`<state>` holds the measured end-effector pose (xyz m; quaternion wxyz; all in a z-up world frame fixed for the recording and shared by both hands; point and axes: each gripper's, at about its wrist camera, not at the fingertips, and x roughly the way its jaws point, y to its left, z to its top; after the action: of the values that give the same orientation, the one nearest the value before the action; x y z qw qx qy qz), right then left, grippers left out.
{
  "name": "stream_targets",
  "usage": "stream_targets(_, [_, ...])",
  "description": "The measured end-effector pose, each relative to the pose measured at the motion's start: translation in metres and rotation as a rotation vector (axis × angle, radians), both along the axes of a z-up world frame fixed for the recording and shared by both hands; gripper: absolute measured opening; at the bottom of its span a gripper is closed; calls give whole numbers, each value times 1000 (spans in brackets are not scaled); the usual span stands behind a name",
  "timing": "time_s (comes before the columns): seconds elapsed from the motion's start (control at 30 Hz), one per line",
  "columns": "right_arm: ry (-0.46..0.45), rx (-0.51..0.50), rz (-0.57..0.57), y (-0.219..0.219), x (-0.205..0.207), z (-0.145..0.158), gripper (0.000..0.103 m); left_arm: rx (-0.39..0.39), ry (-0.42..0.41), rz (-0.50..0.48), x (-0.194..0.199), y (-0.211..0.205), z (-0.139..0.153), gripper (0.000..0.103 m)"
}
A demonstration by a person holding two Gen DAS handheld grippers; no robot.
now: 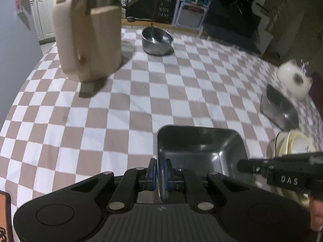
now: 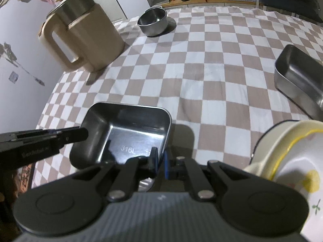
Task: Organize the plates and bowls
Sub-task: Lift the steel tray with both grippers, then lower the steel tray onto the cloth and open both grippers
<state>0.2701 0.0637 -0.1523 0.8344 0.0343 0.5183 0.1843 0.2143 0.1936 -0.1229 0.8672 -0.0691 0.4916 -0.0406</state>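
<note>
- Beige jug: stands upright at the far left of the checkered tablecloth, handle toward the table edge.
- Round steel bowl: rests on the cloth beyond the jug, well apart from both grippers.
- Left gripper: fingers pinched narrow on the left wall of the square steel container.
- Right gripper: fingers pinched narrow on the container's right wall; the container sits between the two grippers, near the front table edge.
- Second steel container: lies tilted at the right, well apart.
- Stacked ceramic plates: sit just right of the right gripper.
</note>
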Motion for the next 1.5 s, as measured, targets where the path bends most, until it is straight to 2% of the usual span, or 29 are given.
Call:
stream_targets(0.2, [22,-38,31,0,-13,-8,8,28,31,-20,-2,-5,-6,10])
stream_targets(0.27, [22,-46,39,1,-15,-8,8,22,28,-25,-2,-5,-5,14])
stream_targets(1.07, [30,-53,71,-1,-12,-8,11,36,49,-57,-6,-5,-9,15])
stream_targets(1.13, [29,-53,73,-1,-11,-8,12,31,54,-56,-6,-5,-10,20])
stream_targets(1.27, [21,-71,101,1,-12,-8,20,47,60,-44,-6,-3,-11,40])
stream_targets(1.4, [13,-79,119,2,-13,-8,26,42,62,-37,-8,0,-9,44])
stream_targets(1.5, [7,-85,112,0,-13,-8,34,47,63,-34,-11,2,-8,53])
